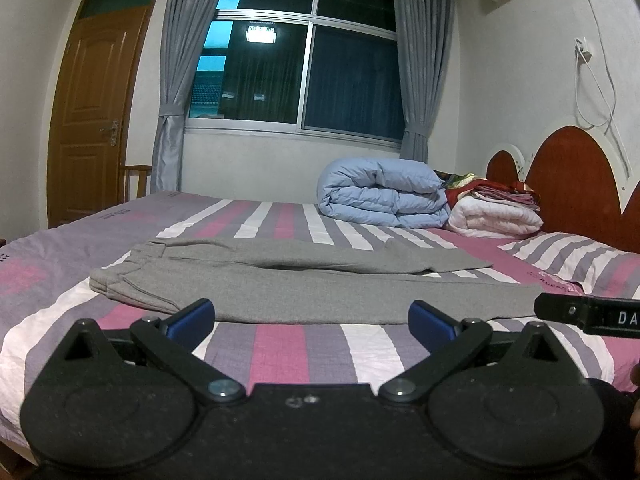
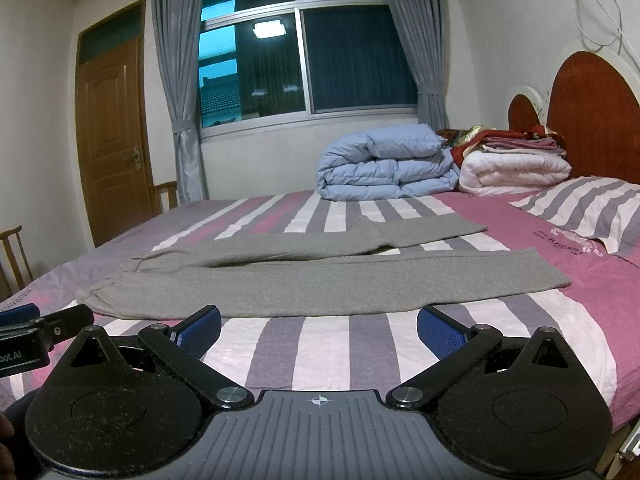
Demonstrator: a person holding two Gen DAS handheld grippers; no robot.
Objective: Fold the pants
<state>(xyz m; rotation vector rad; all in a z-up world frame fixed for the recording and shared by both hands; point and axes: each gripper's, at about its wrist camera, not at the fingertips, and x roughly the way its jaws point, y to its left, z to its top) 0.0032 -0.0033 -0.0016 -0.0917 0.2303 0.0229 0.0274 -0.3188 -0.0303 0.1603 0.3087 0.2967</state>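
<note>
Grey pants (image 1: 304, 284) lie flat on the striped bed, waistband to the left and both legs stretched to the right, the legs slightly apart. They show the same way in the right wrist view (image 2: 320, 280). My left gripper (image 1: 310, 318) is open and empty, hovering just in front of the near leg. My right gripper (image 2: 318, 330) is open and empty, also just in front of the near leg. The right gripper's finger shows at the right edge of the left wrist view (image 1: 588, 314).
The bed (image 2: 320, 344) has a pink, grey and white striped sheet. A folded blue duvet (image 1: 380, 200), a white quilt (image 1: 492, 218) and folded cloths lie near the red headboard (image 1: 572, 184). A striped pillow (image 2: 592, 208) lies at right. Door and chair stand at left.
</note>
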